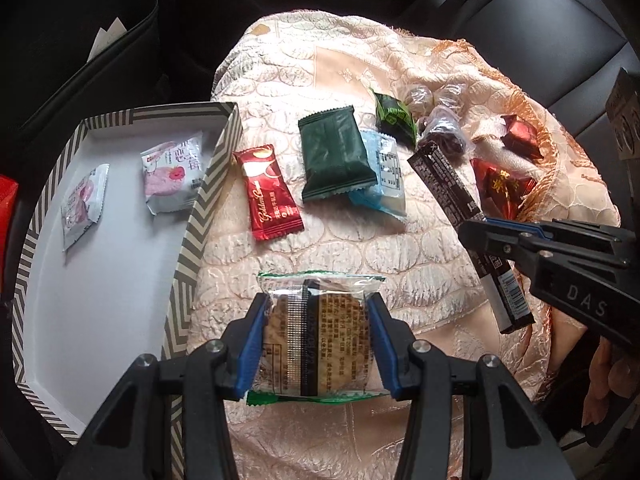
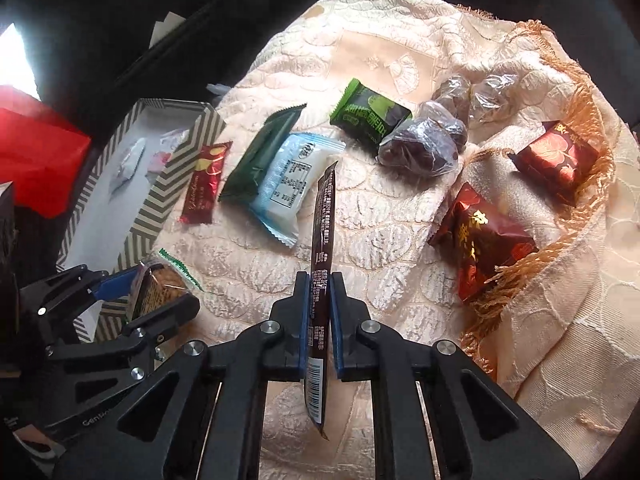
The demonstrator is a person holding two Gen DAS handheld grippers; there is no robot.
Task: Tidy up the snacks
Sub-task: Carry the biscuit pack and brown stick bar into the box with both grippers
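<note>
Your left gripper (image 1: pixel 318 320) clamps clear-wrapped biscuit pack (image 1: pixel 320 340); right gripper (image 2: pixel 319 320) pinches dark snack bar (image 2: pixel 320 292) edge-on above cloth (image 2: pixel 380 240).

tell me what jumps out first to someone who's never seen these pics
Both tools are loaded: the left tool grips a clear-wrapped biscuit pack near the camera, and the right tool pinches a long dark snack bar held on edge. Beyond them, bright wrappers lie scattered on a peach embroidered cloth, with a striped box at left holding two pink-and-white packets.
</note>
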